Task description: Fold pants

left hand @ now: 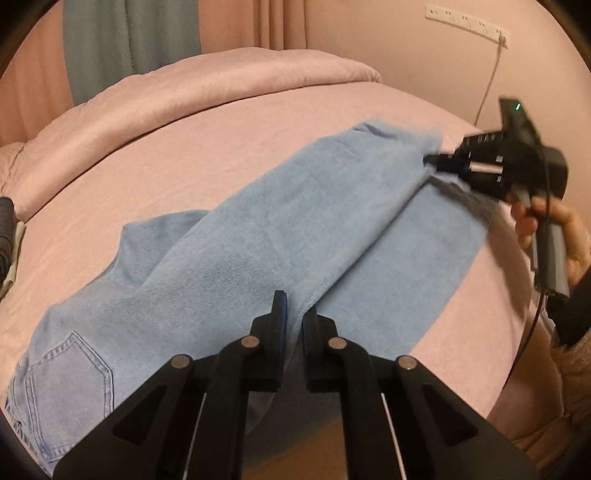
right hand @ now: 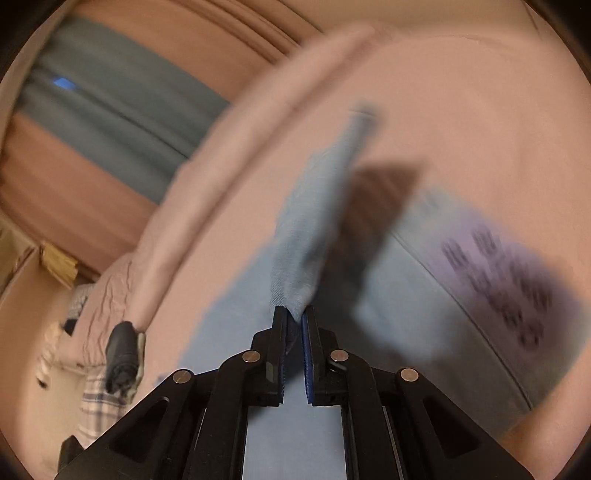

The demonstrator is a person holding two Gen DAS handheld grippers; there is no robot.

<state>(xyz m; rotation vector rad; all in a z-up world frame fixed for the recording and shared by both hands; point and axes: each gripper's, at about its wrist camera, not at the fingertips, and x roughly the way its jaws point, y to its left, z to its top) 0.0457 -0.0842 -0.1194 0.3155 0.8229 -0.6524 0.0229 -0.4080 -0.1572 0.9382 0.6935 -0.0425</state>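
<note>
Light blue jeans (left hand: 258,229) lie slantwise on the pink bed (left hand: 184,155), with a back pocket (left hand: 70,365) at the near left. My left gripper (left hand: 294,314) is shut on the denim edge where the two legs meet near the bed's front. In the left wrist view my right gripper (left hand: 430,160), held by a hand (left hand: 569,236), pinches the far end of the upper leg. In the blurred right wrist view that gripper (right hand: 295,317) is shut on a raised ridge of jeans (right hand: 306,229), lifted off the leg below.
A folded pink duvet (left hand: 184,96) runs along the back of the bed. A power strip (left hand: 469,26) with a cable hangs on the wall. A dark rolled garment (right hand: 122,354) and a plaid cloth (right hand: 99,398) lie at the bed's left end. The bed's edge is close at the front right.
</note>
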